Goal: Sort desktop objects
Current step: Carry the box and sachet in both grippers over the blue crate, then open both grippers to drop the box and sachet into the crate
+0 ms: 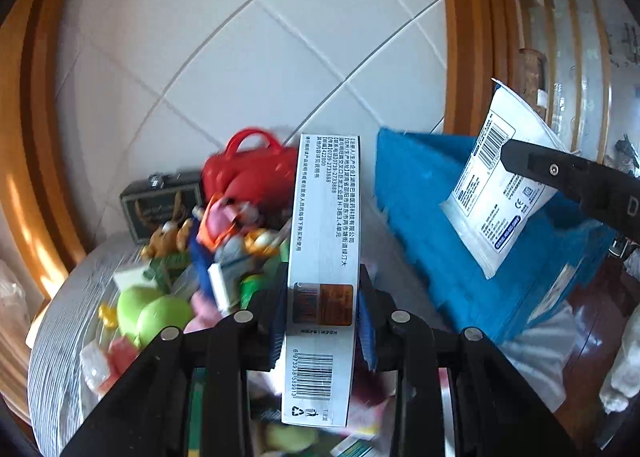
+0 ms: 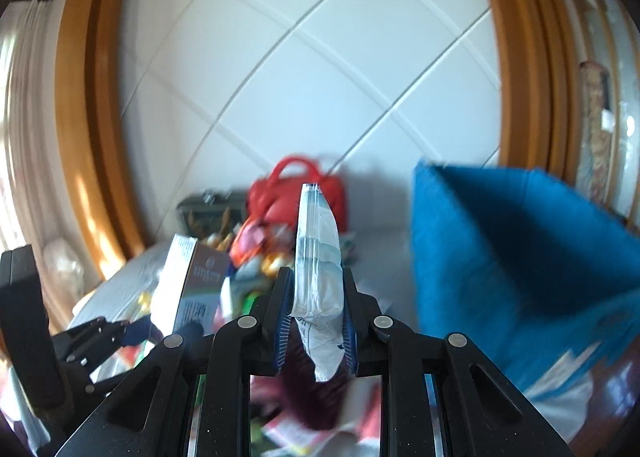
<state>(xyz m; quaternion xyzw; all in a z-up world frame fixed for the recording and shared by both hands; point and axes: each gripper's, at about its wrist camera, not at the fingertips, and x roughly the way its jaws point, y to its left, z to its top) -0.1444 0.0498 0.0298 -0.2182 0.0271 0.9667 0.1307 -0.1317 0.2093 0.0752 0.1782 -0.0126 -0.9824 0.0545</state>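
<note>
Open air lies above the tabletop (image 1: 60, 297) toward the tiled wall (image 1: 248, 37), while the toy pile (image 1: 224, 233) and red handbag (image 1: 252, 165) block the low centre-left, and the upright blue felt bin (image 2: 516, 249) obstructs the right, its open mouth unobstructed.

Home: tiled wall (image 1: 248, 57), wooden doorframe (image 1: 468, 37)

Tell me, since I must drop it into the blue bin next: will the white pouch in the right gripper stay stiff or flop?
Probably floppy: the white pouch bends and creases between the right gripper pads. It looks thin and light, so it may sag or slip.
</note>
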